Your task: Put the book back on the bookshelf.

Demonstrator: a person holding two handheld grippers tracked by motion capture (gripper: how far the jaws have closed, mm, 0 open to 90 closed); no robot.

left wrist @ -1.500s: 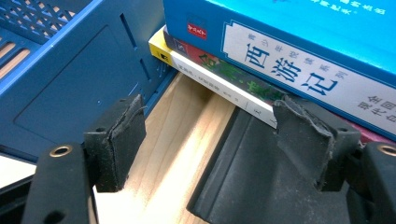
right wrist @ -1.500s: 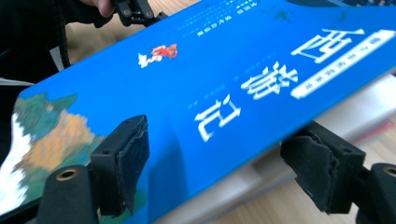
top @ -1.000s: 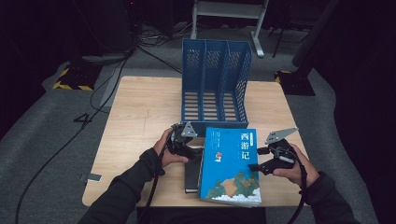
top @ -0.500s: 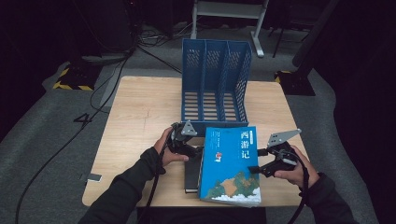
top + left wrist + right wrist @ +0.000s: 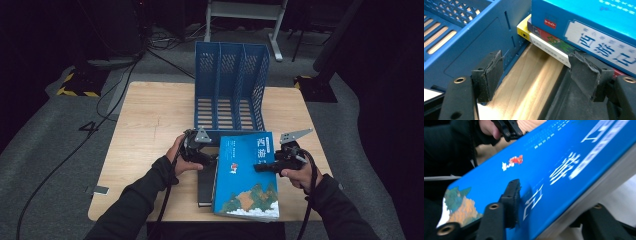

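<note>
The thick blue hardcover book (image 5: 247,175) carries large white Chinese characters on its cover, 西游 legible in the high view, a small red figure near the spine and a painted green-and-orange mountain scene at its lower end. It lies on top of a stack near the front edge of the pale wooden table (image 5: 150,125), over a white-edged book with a yellow corner (image 5: 544,41) and a dark book (image 5: 206,185). The right hand-held gripper (image 5: 265,166) has just been closing its jaws onto the blue book's right edge: one pad lies on the cover, the other sits under the page block. The left hand-held gripper (image 5: 212,159) stands with jaws apart at the stack's left side, bare wood between them. Behind the stack stands a blue perforated plastic file rack (image 5: 230,85) with three slatted compartments, all showing bare slats.
</note>
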